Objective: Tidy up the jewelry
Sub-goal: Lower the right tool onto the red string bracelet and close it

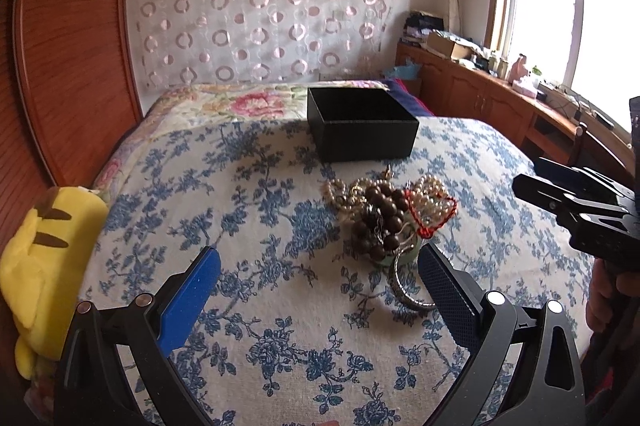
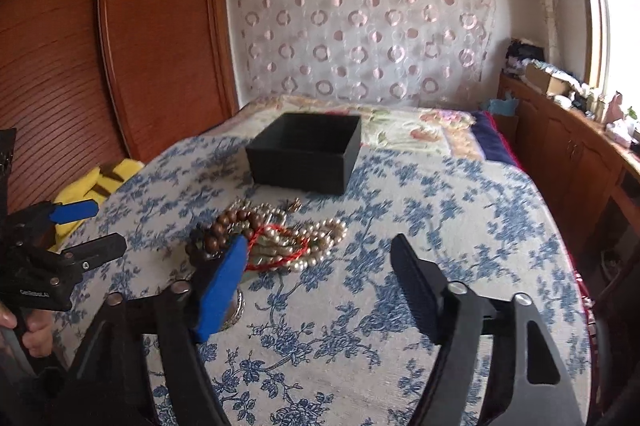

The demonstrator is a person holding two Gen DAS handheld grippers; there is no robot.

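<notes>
Left wrist view, L to R: yellow plush toy point(image 1: 44, 258) at the bed's point(image 1: 256, 306) edge; left gripper point(image 1: 318, 290) w/ fingers spread wide, nothing between them, low and just short of the jewelry pile point(image 1: 386, 214), prob. lining up a grab. Black box point(image 1: 362, 123) sits open just behind the pile, handy as the drop spot. Right gripper point(image 2: 320, 280) also spread, empty, pile by its blue finger.
</notes>
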